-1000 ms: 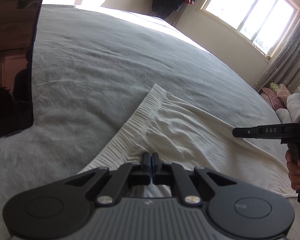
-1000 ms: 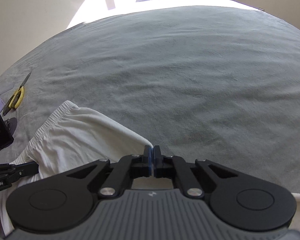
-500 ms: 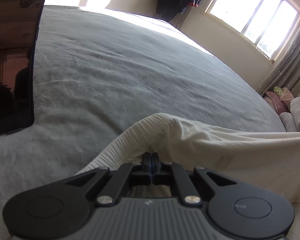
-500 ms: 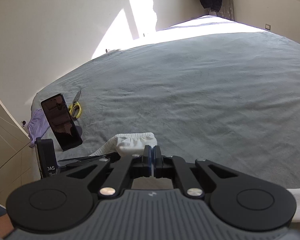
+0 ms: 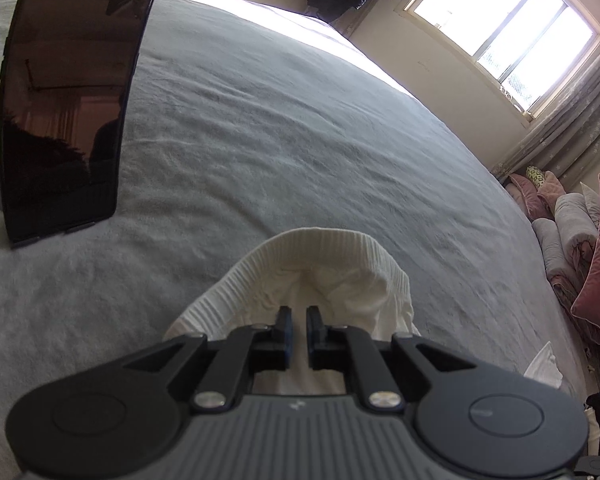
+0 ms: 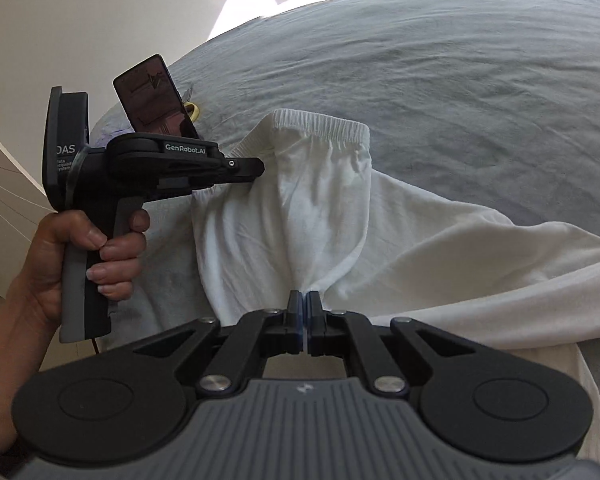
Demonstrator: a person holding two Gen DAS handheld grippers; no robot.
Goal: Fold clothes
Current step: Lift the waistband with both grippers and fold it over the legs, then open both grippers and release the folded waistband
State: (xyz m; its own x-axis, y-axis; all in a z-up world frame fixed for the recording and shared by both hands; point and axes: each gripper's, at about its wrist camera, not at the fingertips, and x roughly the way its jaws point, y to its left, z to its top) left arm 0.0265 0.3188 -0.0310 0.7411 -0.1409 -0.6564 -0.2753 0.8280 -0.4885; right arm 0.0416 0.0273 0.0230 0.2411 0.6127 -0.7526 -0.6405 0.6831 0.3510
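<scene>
Now the white garment [image 6: 300, 200], a pair of shorts with a ribbed elastic waistband, lies on the grey bed [image 6: 460, 80], filling the centre and right of the right wrist frame. The right tool [image 6: 303, 304], at lower centre of that frame, is clamped on a bunched fold of the white cloth, which fans out above the pads. The left tool [image 6: 256, 168] reaches in from the left of the frame, held by a hand [image 6: 88, 256], its tip at the waistband edge. In the left wrist frame, the left tool [image 5: 296, 320] has its jaws opening, a narrow gap showing, with cloth lying between and beneath them. A dark phone [image 5: 72, 92] stands upright at the upper left.
</scene>
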